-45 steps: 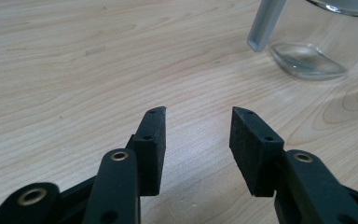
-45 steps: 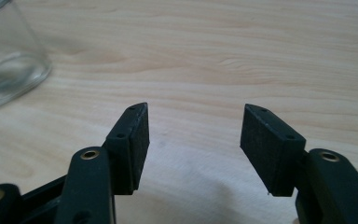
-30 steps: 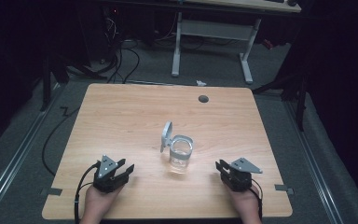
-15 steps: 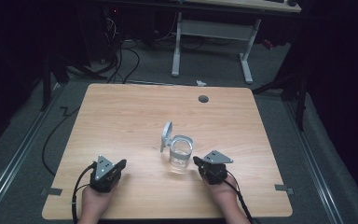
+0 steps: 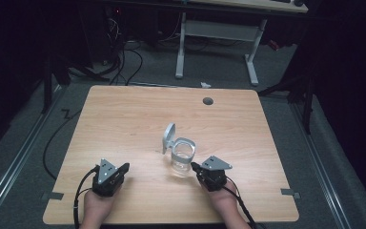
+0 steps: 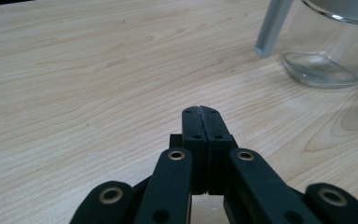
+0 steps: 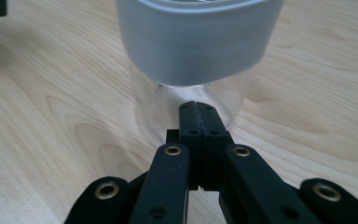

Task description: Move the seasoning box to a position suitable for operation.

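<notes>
A light wooden table [image 5: 124, 119] with clear grain has a round dark cable hole [image 5: 208, 101] near its far edge, right of the middle. On the grey floor just past that edge lies a small white scrap [image 5: 205, 85]. Farther back stands a white-legged desk frame [image 5: 252, 57], with black cables [image 5: 124, 57] tangled to its left. Grey tape strips [image 5: 51, 196] mark the floor by the table's near corners, and metal rails [image 5: 14, 162] run along both sides
</notes>
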Demonstrator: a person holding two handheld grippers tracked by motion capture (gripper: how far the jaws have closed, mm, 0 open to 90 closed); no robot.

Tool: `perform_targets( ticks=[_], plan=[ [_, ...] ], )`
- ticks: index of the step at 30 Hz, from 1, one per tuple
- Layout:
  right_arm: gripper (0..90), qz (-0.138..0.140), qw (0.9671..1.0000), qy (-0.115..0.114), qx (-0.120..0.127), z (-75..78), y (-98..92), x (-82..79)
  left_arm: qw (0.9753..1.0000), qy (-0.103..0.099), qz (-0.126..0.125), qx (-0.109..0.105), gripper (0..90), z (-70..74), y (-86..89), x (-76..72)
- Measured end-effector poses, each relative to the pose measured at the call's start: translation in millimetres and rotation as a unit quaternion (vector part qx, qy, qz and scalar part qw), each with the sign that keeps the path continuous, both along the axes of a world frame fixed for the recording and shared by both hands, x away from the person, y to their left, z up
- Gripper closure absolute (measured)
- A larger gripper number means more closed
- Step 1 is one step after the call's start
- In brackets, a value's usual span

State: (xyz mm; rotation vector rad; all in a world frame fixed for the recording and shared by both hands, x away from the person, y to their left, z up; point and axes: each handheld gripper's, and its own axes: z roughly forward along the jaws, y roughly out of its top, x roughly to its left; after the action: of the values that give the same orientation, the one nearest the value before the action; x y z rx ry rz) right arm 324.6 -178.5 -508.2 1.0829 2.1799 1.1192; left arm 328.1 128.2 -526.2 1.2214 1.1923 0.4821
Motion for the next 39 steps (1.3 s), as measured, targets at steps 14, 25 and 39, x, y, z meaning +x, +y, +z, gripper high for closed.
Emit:
perform_targets(
  ticks=[14,25,39],
  plan=[
    [90.0,0.003,1.0000,-0.001,0.003,-0.6,11.1,8.4,1.0000,0.001,0.003,-0.006,88.6,0.9,4.1,1.1],
    [90.0,-0.043,0.9990,-0.004,0.010,14.0,0.7,58.3,1.0000,0.004,-0.002,-0.007,87.0,0.5,2.1,0.3],
    [90.0,-0.023,0.9994,-0.019,0.015,17.2,6.9,53.0,0.9999,0.007,-0.006,-0.008,86.9,0.0,0.1,0.6]
  ],
)
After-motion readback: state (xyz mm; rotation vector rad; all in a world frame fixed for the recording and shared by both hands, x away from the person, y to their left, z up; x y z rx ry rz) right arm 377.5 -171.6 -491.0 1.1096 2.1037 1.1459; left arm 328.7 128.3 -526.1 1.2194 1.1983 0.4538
